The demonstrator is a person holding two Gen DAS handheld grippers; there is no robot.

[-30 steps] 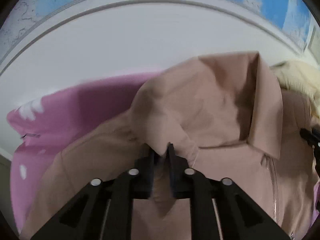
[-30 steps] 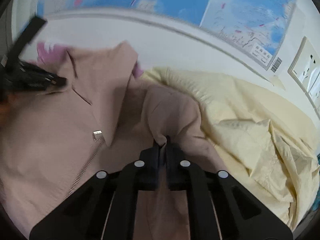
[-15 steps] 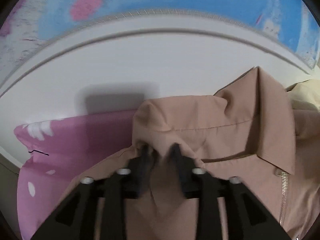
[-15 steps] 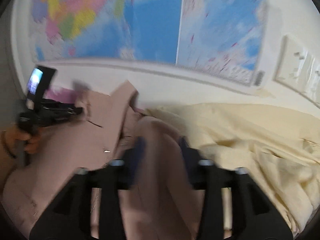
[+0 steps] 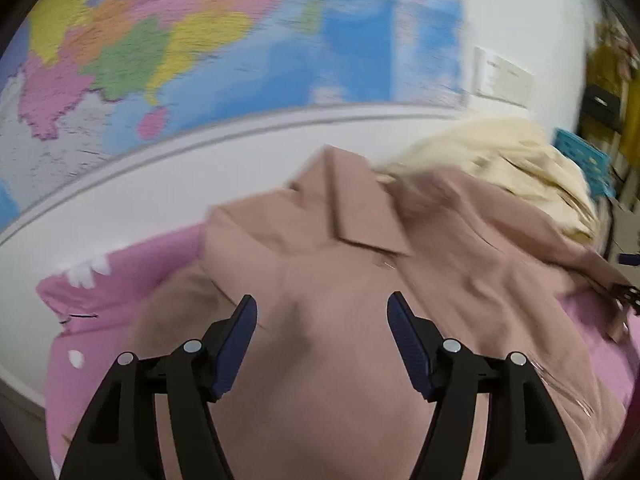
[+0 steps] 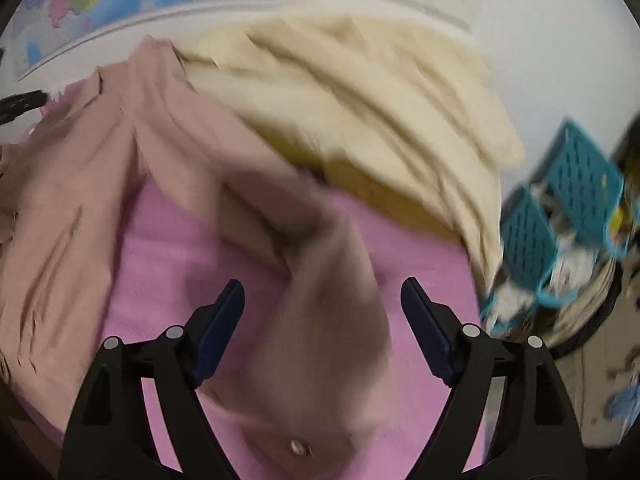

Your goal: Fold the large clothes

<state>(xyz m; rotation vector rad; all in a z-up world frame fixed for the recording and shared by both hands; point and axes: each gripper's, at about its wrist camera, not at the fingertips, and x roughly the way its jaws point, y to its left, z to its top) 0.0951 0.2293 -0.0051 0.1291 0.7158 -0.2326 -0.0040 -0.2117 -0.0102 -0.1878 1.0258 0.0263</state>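
Note:
A dusty-pink zip jacket [image 5: 360, 280] with a collar lies spread on a pink cloth [image 5: 120, 280]. My left gripper [image 5: 322, 316] is open and empty, its jaws wide apart above the jacket's shoulder area. In the right wrist view the jacket's body [image 6: 72, 184] lies at the left and a sleeve with a snap cuff [image 6: 320, 320] runs down between the jaws of my right gripper [image 6: 322, 300], which is open and holds nothing. The pink cloth [image 6: 168, 264] shows under the sleeve. Both views are blurred.
A cream garment [image 6: 360, 100] is heaped behind the jacket, also in the left wrist view [image 5: 500, 160]. A white table edge [image 5: 120, 184] and a wall map [image 5: 180, 40] lie beyond. Teal baskets [image 6: 560, 208] stand at the right.
Both grippers were shut on folds of the jacket one second ago; they have opened, let it go and pulled back. The jacket now lies flatter on the pink cloth.

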